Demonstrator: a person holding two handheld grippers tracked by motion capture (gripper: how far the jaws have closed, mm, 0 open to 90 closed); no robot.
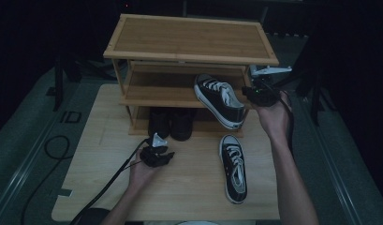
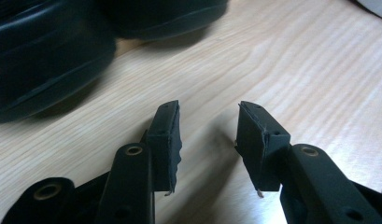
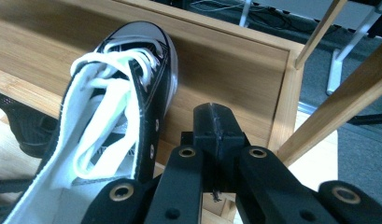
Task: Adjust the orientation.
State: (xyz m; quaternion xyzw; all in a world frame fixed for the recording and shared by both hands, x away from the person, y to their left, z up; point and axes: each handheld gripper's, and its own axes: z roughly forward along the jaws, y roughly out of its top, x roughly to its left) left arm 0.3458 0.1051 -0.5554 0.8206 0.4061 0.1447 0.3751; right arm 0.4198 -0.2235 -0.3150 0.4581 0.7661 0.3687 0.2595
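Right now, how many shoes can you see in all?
4. One sneaker tilts at the rack's middle shelf by the right gripper; its mate lies on the table; two dark shoes sit on the bottom shelf. Others may be hidden.

The heel of the raised sneaker (image 3: pixel 109 121) is cut off by the bottom edge of the right gripper view, and whether any of its collar is caught between the closed jaws of the right tongs (image 3: pixel 216 126) cannot be told from there. In the high view the right tongs (image 1: pixel 259 95) are largely masked by the hand (image 1: pixel 273 117) around them. The dark shoes (image 1: pixel 170 123) on the lowest shelf are lost in shadow; their make cannot be read. In the left gripper view they (image 2: pixel 44 56) are blurred and clipped by the top and left edges. The near edge of the bench (image 1: pixel 86 187) is partly covered by the forearms.
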